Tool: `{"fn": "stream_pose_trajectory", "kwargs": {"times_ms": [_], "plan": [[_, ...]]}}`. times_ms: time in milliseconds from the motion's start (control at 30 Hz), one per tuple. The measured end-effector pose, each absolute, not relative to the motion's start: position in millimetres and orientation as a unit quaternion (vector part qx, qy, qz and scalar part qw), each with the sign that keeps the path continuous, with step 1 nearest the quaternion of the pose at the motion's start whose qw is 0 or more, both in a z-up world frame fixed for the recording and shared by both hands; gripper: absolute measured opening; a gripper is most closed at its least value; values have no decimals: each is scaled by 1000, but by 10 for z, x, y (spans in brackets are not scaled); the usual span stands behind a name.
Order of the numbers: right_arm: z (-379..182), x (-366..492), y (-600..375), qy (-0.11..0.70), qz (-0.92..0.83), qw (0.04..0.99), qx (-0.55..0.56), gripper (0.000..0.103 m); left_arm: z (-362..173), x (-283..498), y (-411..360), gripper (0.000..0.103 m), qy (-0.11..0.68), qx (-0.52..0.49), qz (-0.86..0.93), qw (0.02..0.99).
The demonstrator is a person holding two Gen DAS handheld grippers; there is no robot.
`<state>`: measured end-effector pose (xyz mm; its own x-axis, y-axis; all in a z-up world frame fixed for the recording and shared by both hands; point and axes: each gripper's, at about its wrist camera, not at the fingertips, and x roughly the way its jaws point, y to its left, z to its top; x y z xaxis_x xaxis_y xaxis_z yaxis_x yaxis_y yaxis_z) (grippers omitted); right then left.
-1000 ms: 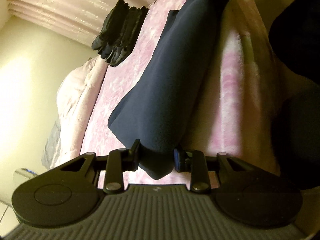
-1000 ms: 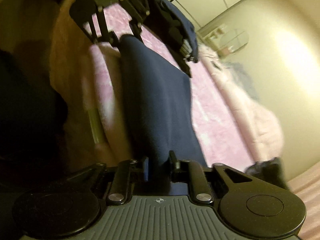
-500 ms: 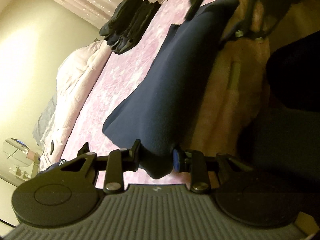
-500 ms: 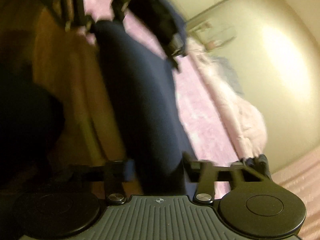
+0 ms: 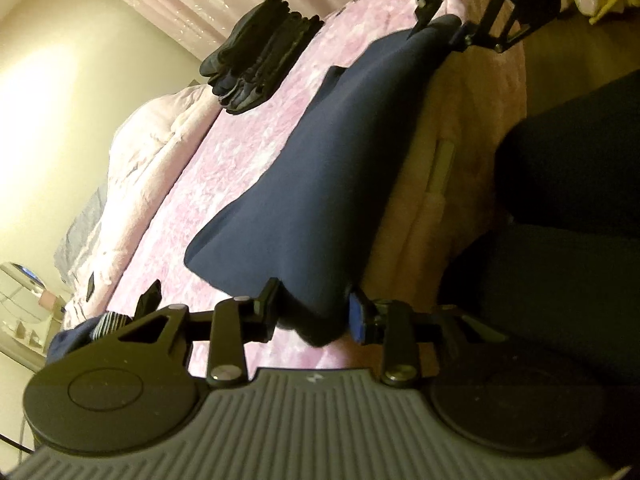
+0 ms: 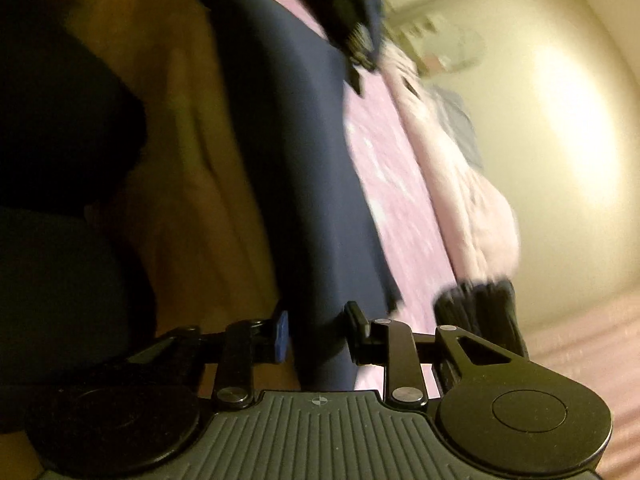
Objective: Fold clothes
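Stretching navy garment lengthwise between grippers.

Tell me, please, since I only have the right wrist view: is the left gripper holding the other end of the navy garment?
Observer: Yes. The left gripper has one end of the navy garment between its fingers, though its jaws are opening.
Operator: Thank you. Does the cloth hang free between its two ends?
Observer: It seems not. In the left wrist view, one side of it appears to rest on the pink bedspread.
Operator: And is the folded stack in the way?
Observer: No. The stack of dark folded clothes sits apart from the garment, with bare bedspread between them.
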<state>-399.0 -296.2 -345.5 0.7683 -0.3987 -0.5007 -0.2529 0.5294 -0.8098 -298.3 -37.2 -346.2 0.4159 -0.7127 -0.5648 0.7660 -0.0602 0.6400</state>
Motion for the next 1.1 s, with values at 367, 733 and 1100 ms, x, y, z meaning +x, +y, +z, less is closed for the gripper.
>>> {"fn": "stream_pose_trajectory", "kwargs": {"times_ms": [367,733,1100], "plan": [[-2821,-3732,-3658,331,-148,879,-309,71,-3018,-2223,-1,39,179,371,-524,745],[-2593,-2165,-4095,360,29,925,-115,71,-2952,-847,-749,56,377,86,-544,745],[-2860,-2139,-4788,386,-28,922,10,69,-3282,-507,-1366,9,402,107,-563,714]]}}
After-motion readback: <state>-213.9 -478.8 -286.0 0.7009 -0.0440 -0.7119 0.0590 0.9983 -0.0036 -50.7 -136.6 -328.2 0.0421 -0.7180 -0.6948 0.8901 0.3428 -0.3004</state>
